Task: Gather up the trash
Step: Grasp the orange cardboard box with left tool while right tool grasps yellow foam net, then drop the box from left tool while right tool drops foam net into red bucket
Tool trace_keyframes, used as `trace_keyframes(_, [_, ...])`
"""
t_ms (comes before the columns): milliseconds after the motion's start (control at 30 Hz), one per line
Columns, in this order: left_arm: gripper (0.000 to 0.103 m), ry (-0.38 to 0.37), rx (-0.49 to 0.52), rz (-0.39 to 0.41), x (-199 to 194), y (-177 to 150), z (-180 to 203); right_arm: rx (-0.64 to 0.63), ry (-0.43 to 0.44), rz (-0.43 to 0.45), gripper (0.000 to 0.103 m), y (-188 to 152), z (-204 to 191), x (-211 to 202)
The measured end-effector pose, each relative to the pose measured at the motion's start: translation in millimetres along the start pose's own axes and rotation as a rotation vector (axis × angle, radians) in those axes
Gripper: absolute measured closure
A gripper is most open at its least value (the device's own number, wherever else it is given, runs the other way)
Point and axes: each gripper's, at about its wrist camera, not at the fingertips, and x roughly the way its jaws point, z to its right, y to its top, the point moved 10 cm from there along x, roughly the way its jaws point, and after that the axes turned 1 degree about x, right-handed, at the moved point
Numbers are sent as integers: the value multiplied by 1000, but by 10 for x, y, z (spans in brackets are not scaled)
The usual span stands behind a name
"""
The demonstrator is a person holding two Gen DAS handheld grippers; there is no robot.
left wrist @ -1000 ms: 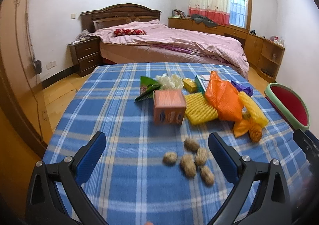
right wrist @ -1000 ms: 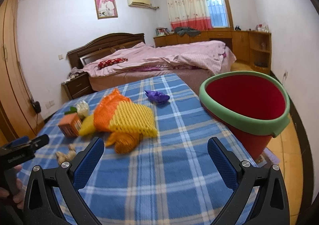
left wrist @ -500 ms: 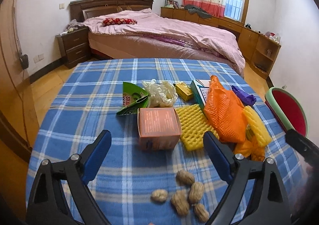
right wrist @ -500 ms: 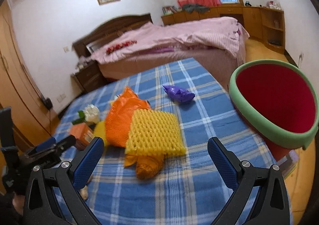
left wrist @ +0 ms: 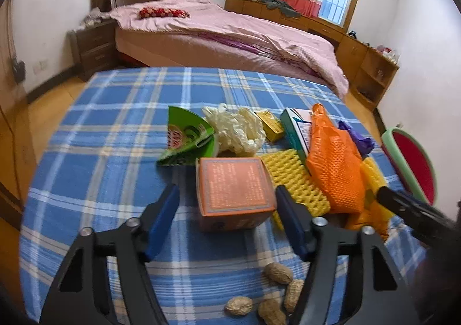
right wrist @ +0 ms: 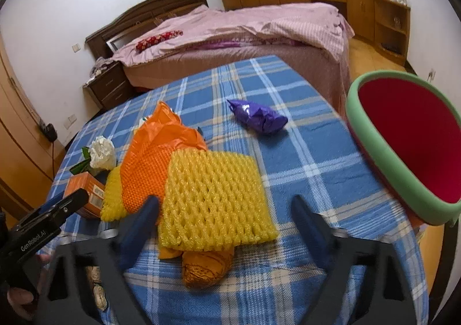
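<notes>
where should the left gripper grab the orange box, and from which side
Take the orange box across its two upright side faces, coming straight in from the near edge. It sits squarely on the plaid cloth with flat vertical sides, and the open left gripper already has a finger on each side. Stay low on the walls and watch the yellow foam net lying against its right side.

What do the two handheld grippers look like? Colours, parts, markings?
Both match: the left gripper and right gripper have black angular frames with triangular cut-outs, silver round pivot bolts, and two dark blue flat padded fingers. In the right wrist view the left unit's black body carries white "GenRobot.AI" lettering. No cables or sleeves show.
</notes>
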Motion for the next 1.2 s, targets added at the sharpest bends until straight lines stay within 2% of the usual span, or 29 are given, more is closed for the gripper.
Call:
trace_keyframes(67, [47, -21, -12, -19, 53, -27, 2, 17, 20, -25, 48, -40, 6, 47])
trace_keyframes(167, [49, -25, -20, -12, 49, -29, -5, 33, 43, -29, 67, -47, 9, 54])
trace_keyframes(267, [50, -30, -35, -4, 15, -17, -30, 36, 49, -3, 80, -15, 6, -16])
trace_keyframes(533, [50, -27, -32, 60, -303, 91, 19, 33, 72, 86, 82, 69, -1, -350])
trace_keyframes(800, [50, -52, 12, 111, -623, 222, 297, 48, 84, 146, 82, 111, 86, -708])
trace_keyframes(967, [50, -85, 34, 110, -722, 257, 537, 72, 65, 172, 82, 148, 279, -897])
trace_keyframes(1200, [50, -152, 87, 77, -727, 281, 1067, 107, 19, 202, 82, 196, 660, -1086])
